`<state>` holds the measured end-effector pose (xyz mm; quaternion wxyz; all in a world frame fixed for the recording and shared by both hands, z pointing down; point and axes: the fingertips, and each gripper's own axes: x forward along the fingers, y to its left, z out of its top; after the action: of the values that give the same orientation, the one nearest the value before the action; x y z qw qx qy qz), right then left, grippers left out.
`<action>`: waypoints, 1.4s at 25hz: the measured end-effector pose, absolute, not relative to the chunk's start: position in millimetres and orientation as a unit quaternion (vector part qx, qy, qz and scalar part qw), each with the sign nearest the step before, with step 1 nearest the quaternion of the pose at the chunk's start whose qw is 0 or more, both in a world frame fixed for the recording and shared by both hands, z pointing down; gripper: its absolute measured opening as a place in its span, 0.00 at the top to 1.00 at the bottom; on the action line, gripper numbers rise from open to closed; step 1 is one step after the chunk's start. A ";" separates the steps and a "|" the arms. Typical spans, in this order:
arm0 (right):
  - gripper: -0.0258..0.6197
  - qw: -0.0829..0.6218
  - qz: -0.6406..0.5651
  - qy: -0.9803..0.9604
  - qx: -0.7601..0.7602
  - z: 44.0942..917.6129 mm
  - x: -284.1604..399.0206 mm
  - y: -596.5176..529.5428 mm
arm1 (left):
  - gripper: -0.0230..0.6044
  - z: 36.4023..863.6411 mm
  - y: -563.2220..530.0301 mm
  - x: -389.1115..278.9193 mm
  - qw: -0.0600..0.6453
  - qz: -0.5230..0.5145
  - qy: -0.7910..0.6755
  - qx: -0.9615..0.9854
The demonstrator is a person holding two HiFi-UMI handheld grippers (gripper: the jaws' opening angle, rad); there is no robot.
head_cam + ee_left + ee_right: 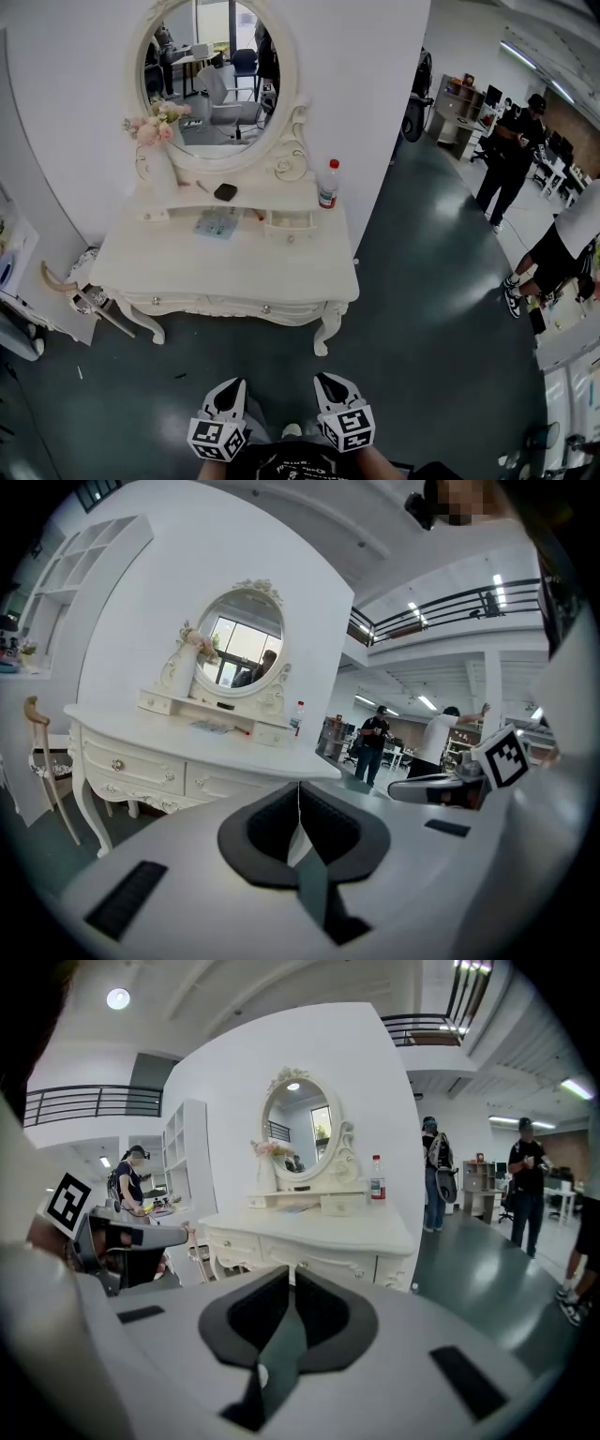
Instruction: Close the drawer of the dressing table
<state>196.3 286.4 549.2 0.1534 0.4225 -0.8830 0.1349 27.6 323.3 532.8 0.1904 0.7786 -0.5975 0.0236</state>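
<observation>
Head view looks down on a white carved dressing table (234,267) with curved legs, set against a white wall on the far side of a dark glossy floor (422,309). An oval mirror in an ornate white frame (214,80) rises from the table's far edge. On the raised back shelf, the small white drawer (289,222) at the right end stands pulled out toward the near side, its front proud of the shelf. Just right of it and a little farther back stands a clear plastic bottle with a red cap (328,185). A small black object (225,192) lies on the shelf under the mirror, a pale blue flat packet (217,225) lies on the tabletop left of the drawer, and pink flowers in a white vase (155,127) stand at the far left. A pale wooden chair (80,291) sits left of the table.

At the near edge, well apart from the table, the left gripper (228,394) and the right gripper (333,386) are side by side, both pointing toward the table. In each gripper view the dark jaws are pressed together along a thin line, pinching nothing.

On the right, a person in black (511,159) and a person in a white top (562,246) stand on the floor.
</observation>
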 end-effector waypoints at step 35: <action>0.91 0.166 0.164 -0.792 0.564 552.3 42.3 92.5 | 0.94 544.7 108.4 -162.0 0.192 0.081 -0.500 0.841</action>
<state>42.3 92.5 552.3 0.1661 0.5643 -0.7919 0.1642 -162.0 108.4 544.7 0.1917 0.8405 -0.5002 0.0807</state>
